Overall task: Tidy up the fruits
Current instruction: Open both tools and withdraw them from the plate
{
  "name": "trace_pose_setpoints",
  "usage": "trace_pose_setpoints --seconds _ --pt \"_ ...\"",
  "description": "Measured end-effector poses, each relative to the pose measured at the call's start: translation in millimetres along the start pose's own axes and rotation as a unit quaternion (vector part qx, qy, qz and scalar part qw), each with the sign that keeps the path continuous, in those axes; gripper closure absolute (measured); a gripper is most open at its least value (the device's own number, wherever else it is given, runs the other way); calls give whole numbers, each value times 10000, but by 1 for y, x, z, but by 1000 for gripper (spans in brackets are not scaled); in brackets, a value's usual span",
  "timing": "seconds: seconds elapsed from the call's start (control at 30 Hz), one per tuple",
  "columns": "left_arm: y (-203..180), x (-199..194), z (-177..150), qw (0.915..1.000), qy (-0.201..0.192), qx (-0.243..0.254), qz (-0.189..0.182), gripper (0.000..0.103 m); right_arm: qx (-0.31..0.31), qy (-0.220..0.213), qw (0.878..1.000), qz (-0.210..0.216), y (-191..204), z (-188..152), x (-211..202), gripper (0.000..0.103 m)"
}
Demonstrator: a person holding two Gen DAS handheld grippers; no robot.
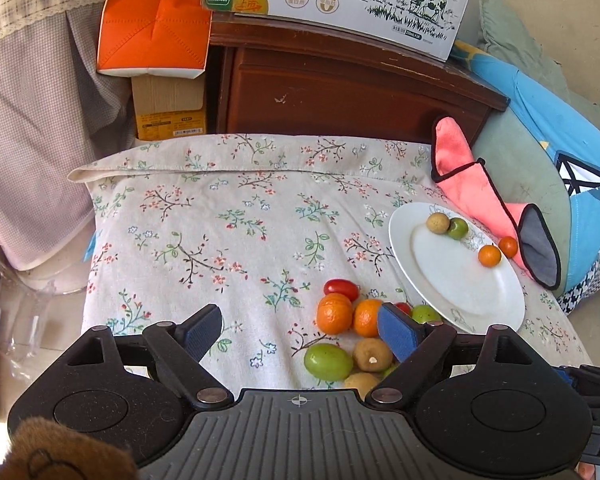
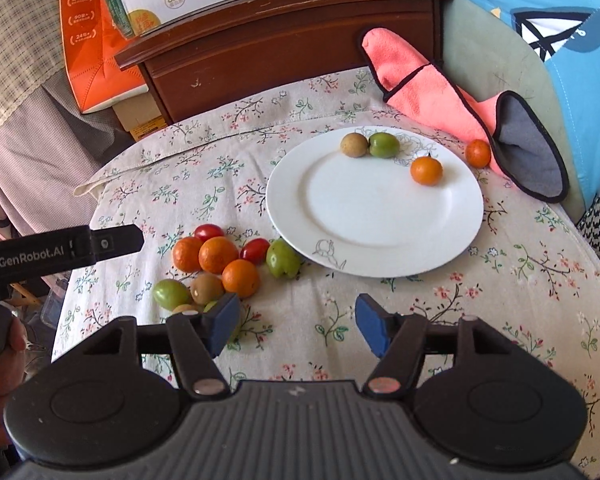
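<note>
A white plate [image 2: 374, 216] lies on the floral cloth; it also shows in the left wrist view [image 1: 456, 280]. On its far rim sit a tan fruit [image 2: 354, 145], a green fruit [image 2: 384, 145] and a small orange [image 2: 426, 171]. Another small orange [image 2: 478, 153] lies just off the plate by the pink cloth. A pile of oranges [image 2: 218, 255], red tomatoes [image 2: 255, 250], green [image 2: 283, 258] and tan fruits lies left of the plate. My left gripper [image 1: 300, 330] is open and empty above the pile's left side. My right gripper [image 2: 298, 322] is open and empty, near the plate's front.
A pink and grey cloth [image 2: 440, 96] lies behind the plate against a blue cushion [image 2: 560, 20]. A brown wooden cabinet [image 2: 292, 40] with a milk carton box stands at the back. An orange box [image 1: 156, 20] stands at the back left.
</note>
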State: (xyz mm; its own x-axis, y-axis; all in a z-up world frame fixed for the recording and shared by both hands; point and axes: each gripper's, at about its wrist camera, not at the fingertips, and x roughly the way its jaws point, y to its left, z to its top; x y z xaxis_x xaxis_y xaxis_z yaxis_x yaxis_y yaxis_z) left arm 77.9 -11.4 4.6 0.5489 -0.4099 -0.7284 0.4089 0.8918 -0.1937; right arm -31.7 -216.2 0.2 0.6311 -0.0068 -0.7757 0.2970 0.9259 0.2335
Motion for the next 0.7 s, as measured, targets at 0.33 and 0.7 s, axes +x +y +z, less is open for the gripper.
trace_pose_setpoints --seconds 0.33,0.7 --pt "4 -13 -28 9992 31 213 329 16 -127 259 9996 -11 14 -40 -6 36" --pt "11 -21 -34 9996 -131 127 198 16 218 144 9996 85 9 -52 -10 36"
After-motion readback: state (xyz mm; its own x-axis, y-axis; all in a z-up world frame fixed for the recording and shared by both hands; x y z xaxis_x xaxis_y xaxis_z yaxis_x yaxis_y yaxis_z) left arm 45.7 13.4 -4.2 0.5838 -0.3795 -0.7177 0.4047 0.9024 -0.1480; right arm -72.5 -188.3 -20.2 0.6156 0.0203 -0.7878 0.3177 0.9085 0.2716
